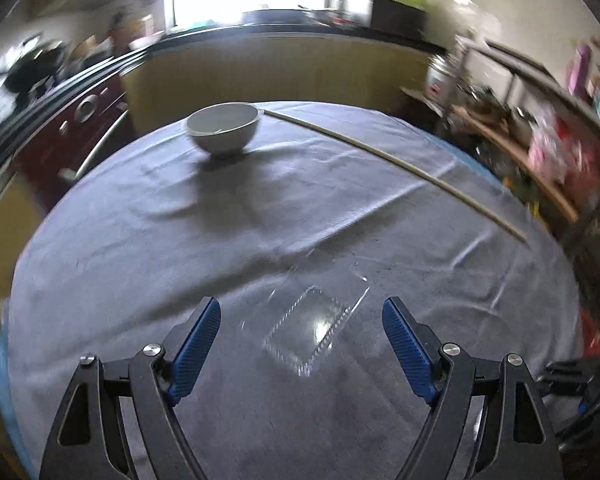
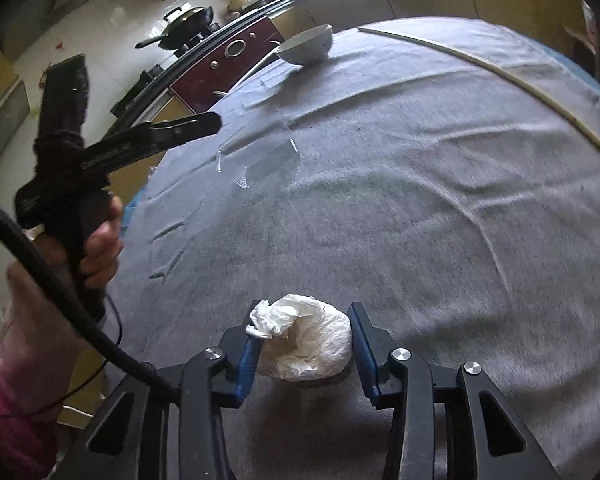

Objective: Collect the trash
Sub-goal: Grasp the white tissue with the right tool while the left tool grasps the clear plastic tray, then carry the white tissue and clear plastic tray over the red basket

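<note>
Crumpled tissue wad (image 2: 306, 340) pinched in right gripper (image 2: 304, 342) jaws; left gripper (image 1: 302, 330) jaws spread above clear plastic lid (image 1: 314, 328) on counter (image 1: 140, 240).

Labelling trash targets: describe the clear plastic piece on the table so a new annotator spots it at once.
Start from the round table under the grey cloth, with a white bowl at its far side and a long thin stick beside the bowl. The clear plastic tray lies flat on the cloth just ahead of the open left gripper. It alone is see-through: only its ridged rim and glare show.
</note>
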Motion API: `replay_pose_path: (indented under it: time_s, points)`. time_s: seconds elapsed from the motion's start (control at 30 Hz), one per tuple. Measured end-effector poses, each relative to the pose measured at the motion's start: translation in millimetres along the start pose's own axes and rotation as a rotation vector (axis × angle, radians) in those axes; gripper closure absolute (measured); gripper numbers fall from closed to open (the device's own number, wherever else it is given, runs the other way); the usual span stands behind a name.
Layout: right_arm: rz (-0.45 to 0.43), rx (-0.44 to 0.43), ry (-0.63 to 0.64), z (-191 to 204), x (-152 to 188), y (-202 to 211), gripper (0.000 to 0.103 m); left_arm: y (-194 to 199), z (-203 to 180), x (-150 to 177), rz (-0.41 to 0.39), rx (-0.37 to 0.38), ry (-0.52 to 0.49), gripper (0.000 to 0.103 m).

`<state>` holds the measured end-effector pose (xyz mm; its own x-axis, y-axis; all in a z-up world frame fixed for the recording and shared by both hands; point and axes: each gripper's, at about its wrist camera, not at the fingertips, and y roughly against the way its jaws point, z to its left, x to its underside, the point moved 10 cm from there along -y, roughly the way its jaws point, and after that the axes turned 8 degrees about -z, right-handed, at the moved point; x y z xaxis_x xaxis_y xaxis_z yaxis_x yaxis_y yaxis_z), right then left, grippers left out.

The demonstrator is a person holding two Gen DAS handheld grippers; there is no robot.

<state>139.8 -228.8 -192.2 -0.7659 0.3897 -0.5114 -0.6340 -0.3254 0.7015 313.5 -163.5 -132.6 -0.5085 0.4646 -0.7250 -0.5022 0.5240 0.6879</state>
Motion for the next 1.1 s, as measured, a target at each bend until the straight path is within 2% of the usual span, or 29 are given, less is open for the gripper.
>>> replay_pose_path:
  time_s: [0.07, 0.13, 0.27, 0.37, 0.43, 0.47, 0.53, 0.6, 0.73, 0.83, 1.1]
  points:
    - [0.004, -0.012, -0.029, -6, 0, 1, 0.058, -11, -7, 1, 0.045, 0.045, -0.07, 0.019]
    - [0.003, -0.027, -0.05, -10, 1, 2, 0.059, -21, -4, 1, 0.078, 0.005, -0.116, 0.019]
    - [-0.001, -0.042, -0.056, -10, -1, 1, 0.059, -38, -4, 10, 0.151, 0.061, -0.11, 0.019]
    - [-0.006, -0.044, -0.048, -9, -2, 1, 0.059, -46, -4, 12, 0.16, 0.053, -0.131, 0.019]
    - [-0.011, -0.047, -0.049, -9, -3, 1, 0.059, -48, -3, 13, 0.158, 0.056, -0.108, 0.019]
    - [-0.011, -0.046, -0.05, -9, -3, 1, 0.059, -49, -2, 14, 0.153, 0.057, -0.097, 0.021]
    - [-0.017, -0.039, -0.046, -9, -3, 2, 0.059, -48, -2, 17, 0.157, 0.037, -0.08, 0.037]
    - [-0.032, -0.04, -0.043, -9, -4, 8, 0.059, -48, -1, 16, 0.145, 0.02, -0.074, 0.043]
    - [-0.058, -0.047, -0.045, -5, -6, 19, 0.059, -38, 2, 19, 0.151, -0.012, -0.007, 0.05]
    - [-0.075, -0.049, -0.046, -2, -6, 31, 0.059, -24, 0, 24, 0.134, -0.022, 0.047, 0.05]
    - [-0.127, -0.035, -0.039, 5, -2, 65, 0.059, 41, -19, 53, 0.098, -0.12, 0.127, 0.05]
